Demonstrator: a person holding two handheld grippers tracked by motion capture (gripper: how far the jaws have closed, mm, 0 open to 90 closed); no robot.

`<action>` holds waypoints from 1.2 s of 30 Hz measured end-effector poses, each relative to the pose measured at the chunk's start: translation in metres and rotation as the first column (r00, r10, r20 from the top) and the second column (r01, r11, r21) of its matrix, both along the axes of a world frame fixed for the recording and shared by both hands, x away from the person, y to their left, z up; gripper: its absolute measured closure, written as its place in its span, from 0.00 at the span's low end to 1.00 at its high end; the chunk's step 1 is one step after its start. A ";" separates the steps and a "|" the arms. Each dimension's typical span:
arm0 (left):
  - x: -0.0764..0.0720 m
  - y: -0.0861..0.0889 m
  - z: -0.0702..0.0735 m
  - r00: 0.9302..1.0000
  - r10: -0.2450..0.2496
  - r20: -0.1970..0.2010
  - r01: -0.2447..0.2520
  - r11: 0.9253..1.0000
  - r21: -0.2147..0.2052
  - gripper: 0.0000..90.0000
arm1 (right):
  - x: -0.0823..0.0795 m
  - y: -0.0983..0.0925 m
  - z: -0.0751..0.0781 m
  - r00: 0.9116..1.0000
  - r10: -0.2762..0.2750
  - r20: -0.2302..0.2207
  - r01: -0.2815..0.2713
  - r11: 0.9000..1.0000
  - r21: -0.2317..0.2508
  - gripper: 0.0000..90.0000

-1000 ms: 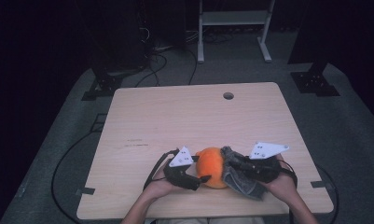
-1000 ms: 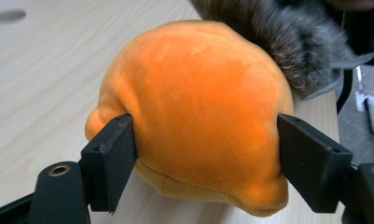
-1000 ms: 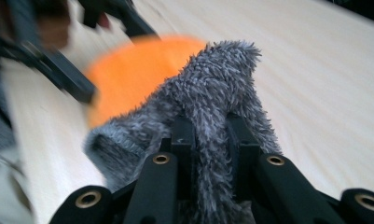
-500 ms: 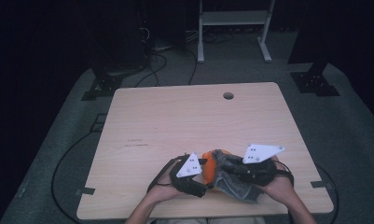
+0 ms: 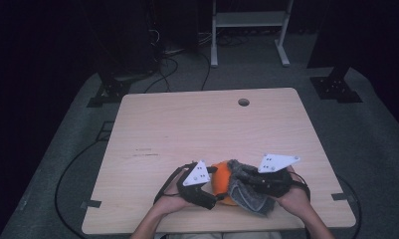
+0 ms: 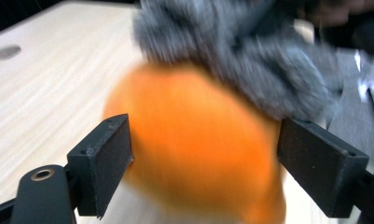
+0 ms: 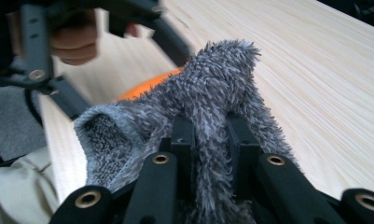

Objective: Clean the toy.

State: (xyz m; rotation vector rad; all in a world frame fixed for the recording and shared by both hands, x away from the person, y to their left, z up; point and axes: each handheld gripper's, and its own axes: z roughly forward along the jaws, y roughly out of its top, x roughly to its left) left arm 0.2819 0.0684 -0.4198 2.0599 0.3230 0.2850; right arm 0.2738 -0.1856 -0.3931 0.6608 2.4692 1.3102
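Now grey fuzzy cloth (image 7: 208, 107) over orange ball (image 6: 194, 149)

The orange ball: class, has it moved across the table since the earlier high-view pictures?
No. The orange ball sits near the same spot on the table's near edge, below the cable hole.

Light wooden table (image 5: 197, 124) sits on grey carpet (image 5: 366, 134); beyond the table, a white rack (image 5: 249, 22) stands in dark, cables (image 5: 177, 64) trailing.
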 end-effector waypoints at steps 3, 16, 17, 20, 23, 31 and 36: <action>0.000 0.000 -0.005 1.000 -0.001 0.025 0.000 0.998 0.056 0.24 | -0.002 0.007 0.000 1.000 0.012 0.024 -0.012 1.000 -0.019 0.83; 0.007 0.006 -0.010 1.000 0.025 0.002 -0.025 0.998 0.065 0.24 | 0.003 0.005 -0.013 1.000 0.007 -0.015 -0.007 1.000 0.001 0.82; 0.009 0.008 -0.012 0.999 0.035 -0.022 -0.034 0.997 0.067 0.26 | 0.005 0.002 -0.014 1.000 0.009 -0.027 -0.009 1.000 0.009 0.82; 0.013 0.016 -0.013 0.997 0.056 -0.061 -0.050 0.994 0.098 0.28 | 0.009 -0.007 -0.020 0.999 -0.037 -0.040 0.036 0.999 -0.006 0.82; 0.013 0.015 -0.005 0.998 0.047 -0.035 -0.045 0.998 0.039 0.19 | 0.008 -0.008 -0.021 0.998 -0.056 -0.038 0.056 0.998 -0.002 0.83; 0.014 0.013 -0.016 0.998 0.053 -0.018 -0.052 0.997 0.052 0.23 | 0.011 -0.005 -0.026 0.997 -0.029 -0.068 0.032 0.999 0.043 0.82; 0.019 0.024 -0.018 0.995 0.079 -0.063 -0.075 0.995 0.064 0.23 | 0.023 -0.036 -0.033 0.979 -0.136 -0.154 0.144 0.989 0.041 0.83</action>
